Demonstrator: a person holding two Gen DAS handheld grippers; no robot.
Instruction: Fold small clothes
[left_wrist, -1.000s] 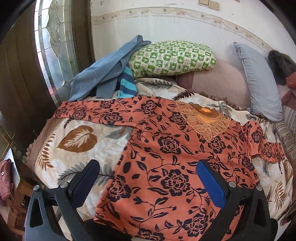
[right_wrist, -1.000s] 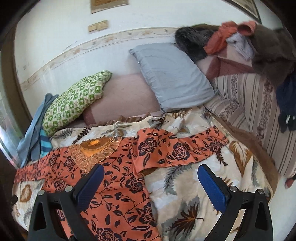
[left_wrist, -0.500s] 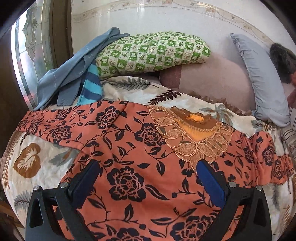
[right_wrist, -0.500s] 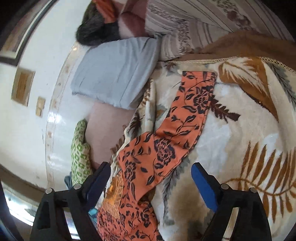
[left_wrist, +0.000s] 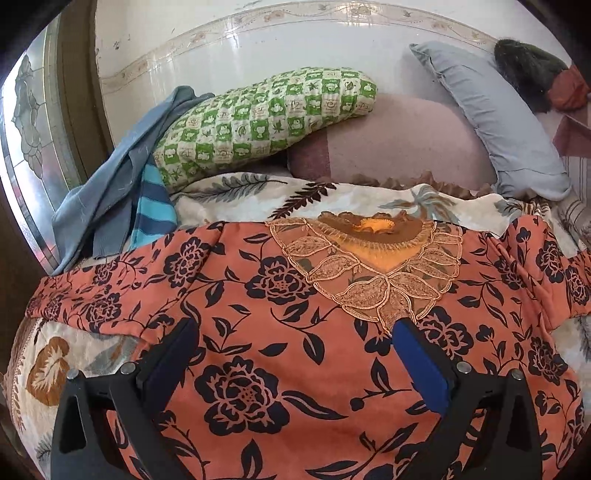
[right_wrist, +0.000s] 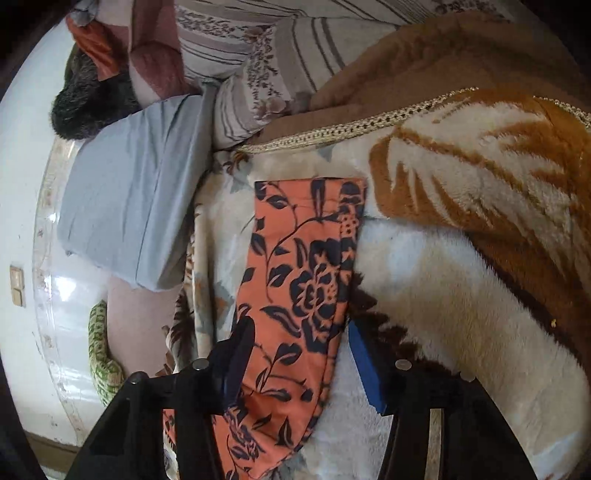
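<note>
Rolled and lowered, the right tool (right_wrist: 299, 354) is being closed around the orange floral sleeve (right_wrist: 299, 266); the left tool (left_wrist: 291, 354) is being held open over the garment.

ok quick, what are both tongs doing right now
Left tongs: open over the dress, holding nothing.
Right tongs: closing around the sleeve, pads not yet pressing it.

Orange floral garment (left_wrist: 295, 369) runs past the bottom edge.

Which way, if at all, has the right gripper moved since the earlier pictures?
Yes. The right gripper has rolled sideways and come down toward the orange floral sleeve, away from the grey pillow; its jaws are closing with the sleeve between them.
</note>
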